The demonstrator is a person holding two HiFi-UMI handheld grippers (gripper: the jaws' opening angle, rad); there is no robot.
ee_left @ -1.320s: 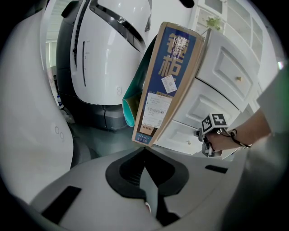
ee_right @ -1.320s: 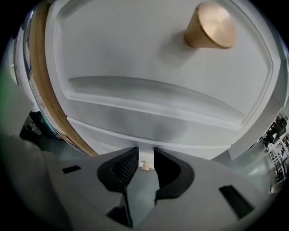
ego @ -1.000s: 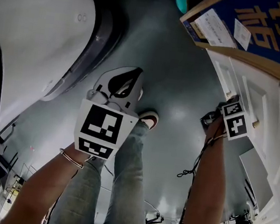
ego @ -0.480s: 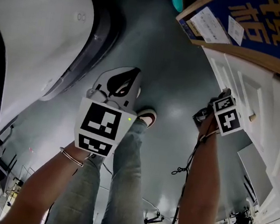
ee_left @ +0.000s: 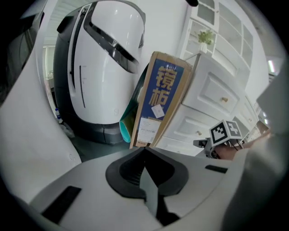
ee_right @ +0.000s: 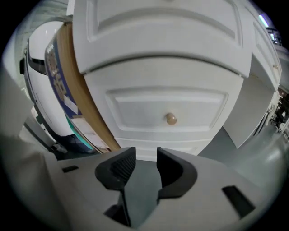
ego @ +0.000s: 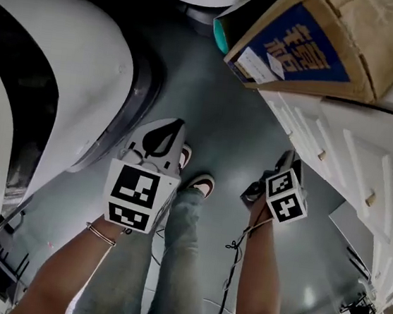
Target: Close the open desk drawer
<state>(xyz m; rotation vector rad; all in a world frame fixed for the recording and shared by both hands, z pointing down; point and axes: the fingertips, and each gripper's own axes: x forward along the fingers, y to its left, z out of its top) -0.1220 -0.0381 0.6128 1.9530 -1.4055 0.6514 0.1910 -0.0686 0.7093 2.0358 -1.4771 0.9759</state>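
1. Your right gripper [ee_right: 145, 153] faces the white panelled desk drawer front [ee_right: 135, 113] with its round beige knob [ee_right: 171, 118], near it but not touching. Its fingers have just been opening wide and easing back slightly. They stand spread, with nothing between them. Whether the drawer still stands out from the desk cannot be told.
2. If you push off-centre, the drawer could skew and jam, or the knob could slip between the spread fingers.
3. Your left gripper [ee_left: 144, 151], fingers pressed together and empty, points towards the tall brown cardboard box [ee_left: 165, 97] leaning just beside the drawers. A careless swing could topple it.
4. The box's blue panel reads "镜柜" in yellow. Its white label [ee_left: 149, 128] is too small to read.
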